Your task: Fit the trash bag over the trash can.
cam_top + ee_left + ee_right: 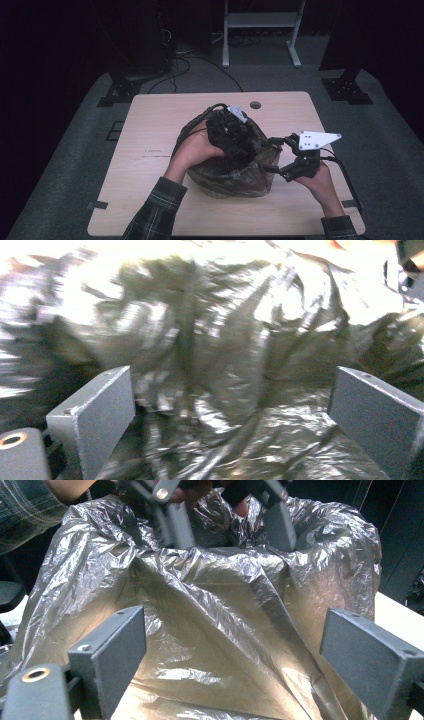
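While your left claw (239,142) reaches spread-jawed into the plastic bag (235,175) to hold its mouth wide, your right claw (276,155) waits spread beside it on the surface (150,130).

At frame centre, your left gripper (235,137) reaches into the mouth of the bag (235,177) standing on the counter (150,125). Your right gripper (280,155) sits at the bag's right edge, right of centre, jaws apart toward the rim.
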`<state>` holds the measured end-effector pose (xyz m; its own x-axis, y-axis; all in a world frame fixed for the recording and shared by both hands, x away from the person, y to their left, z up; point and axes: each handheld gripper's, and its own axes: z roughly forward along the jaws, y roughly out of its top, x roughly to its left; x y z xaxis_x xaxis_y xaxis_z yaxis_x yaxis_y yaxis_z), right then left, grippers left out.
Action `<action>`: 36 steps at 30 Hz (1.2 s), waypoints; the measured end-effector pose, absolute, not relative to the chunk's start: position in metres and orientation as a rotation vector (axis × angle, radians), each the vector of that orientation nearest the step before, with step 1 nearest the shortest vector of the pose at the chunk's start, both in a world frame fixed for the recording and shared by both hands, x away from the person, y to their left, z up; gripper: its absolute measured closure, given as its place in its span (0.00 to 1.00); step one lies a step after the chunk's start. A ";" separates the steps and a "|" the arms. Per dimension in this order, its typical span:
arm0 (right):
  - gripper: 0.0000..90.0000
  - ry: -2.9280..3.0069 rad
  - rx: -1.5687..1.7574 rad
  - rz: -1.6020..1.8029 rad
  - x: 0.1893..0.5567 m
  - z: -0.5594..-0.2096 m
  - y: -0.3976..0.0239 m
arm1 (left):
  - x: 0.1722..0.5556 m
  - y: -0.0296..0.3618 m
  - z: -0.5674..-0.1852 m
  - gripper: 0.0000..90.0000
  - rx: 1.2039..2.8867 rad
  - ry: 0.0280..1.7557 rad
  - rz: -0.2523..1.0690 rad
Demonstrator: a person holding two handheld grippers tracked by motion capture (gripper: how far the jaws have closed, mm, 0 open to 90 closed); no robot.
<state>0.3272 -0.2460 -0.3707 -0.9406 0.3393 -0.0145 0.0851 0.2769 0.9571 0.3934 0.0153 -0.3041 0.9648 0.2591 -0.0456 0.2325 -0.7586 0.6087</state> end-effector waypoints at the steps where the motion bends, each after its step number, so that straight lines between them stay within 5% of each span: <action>1: 0.11 2.329 0.395 1.723 0.327 -0.371 -0.247 | 0.396 0.017 -0.303 0.04 2.457 0.351 0.062; 16: 0.11 2.325 0.404 1.718 0.325 -0.371 -0.252 | 0.424 0.015 -0.328 0.04 2.553 0.454 0.109; 36: 0.11 2.325 0.463 1.703 0.325 -0.371 -0.254 | 0.397 0.034 -0.288 0.00 2.326 0.381 0.137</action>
<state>0.3248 -0.2541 -0.3711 -0.9255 0.3786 0.0067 0.1207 0.2782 0.9529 0.3972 0.0342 -0.2879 0.9496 0.3130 -0.0158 0.2314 -0.6661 0.7090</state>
